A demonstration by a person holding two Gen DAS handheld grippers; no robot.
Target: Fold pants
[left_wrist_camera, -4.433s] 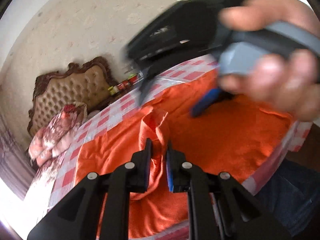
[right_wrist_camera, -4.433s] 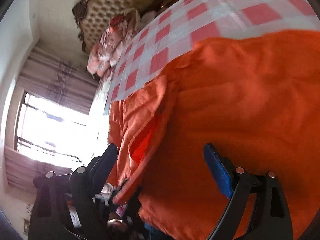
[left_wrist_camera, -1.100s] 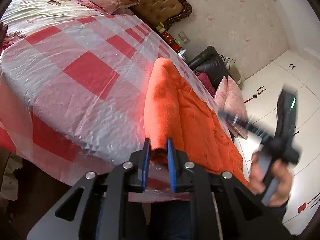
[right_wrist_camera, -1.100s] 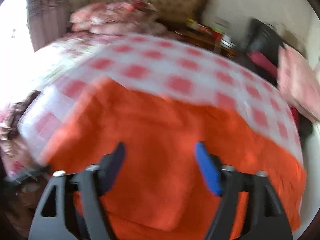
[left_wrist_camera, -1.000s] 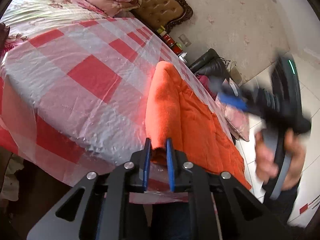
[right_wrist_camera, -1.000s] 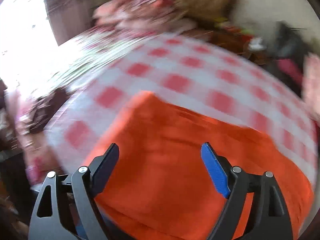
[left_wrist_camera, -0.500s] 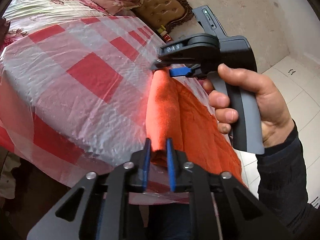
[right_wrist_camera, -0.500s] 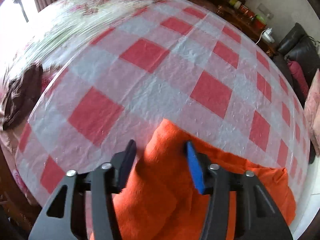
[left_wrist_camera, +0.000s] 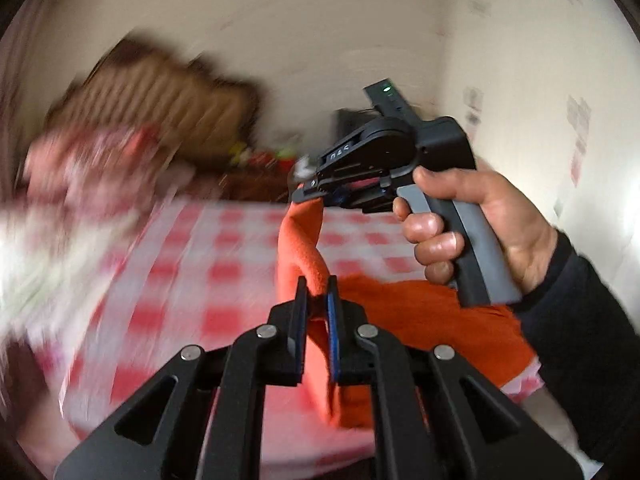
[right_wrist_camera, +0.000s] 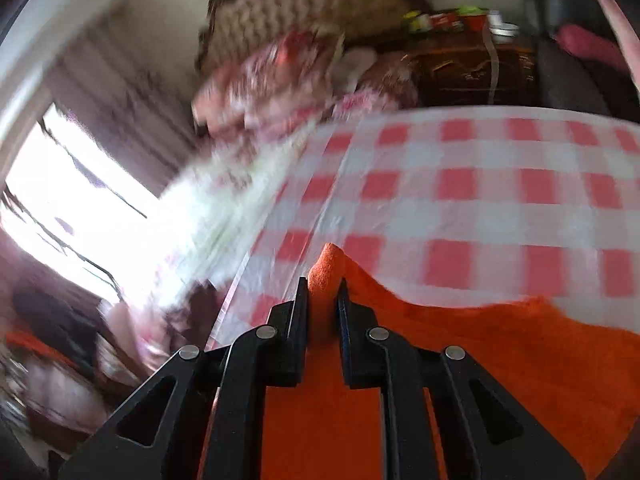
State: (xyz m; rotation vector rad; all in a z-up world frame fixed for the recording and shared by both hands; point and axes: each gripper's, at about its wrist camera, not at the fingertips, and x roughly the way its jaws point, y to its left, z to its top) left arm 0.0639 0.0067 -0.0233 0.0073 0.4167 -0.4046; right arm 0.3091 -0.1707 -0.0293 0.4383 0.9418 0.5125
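Checked tablecloth (right_wrist_camera: pixel 480 184), tufted headboard (right_wrist_camera: pixel 304 4)

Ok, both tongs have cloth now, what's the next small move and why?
Probably carry the lifted edge over and lay it on the rest of the orange pants. The left tongs and right tongs each pinch fabric, and the edge between them hangs above the checkered cover, not yet folded over.

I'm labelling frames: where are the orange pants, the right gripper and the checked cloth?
orange pants (right_wrist_camera: pixel 500 360), right wrist view, flat middle.
right gripper (left_wrist_camera: pixel 310 196), left wrist view, fingertips pinching fabric.
checked cloth (right_wrist_camera: pixel 480 184), right wrist view, bare stretch.
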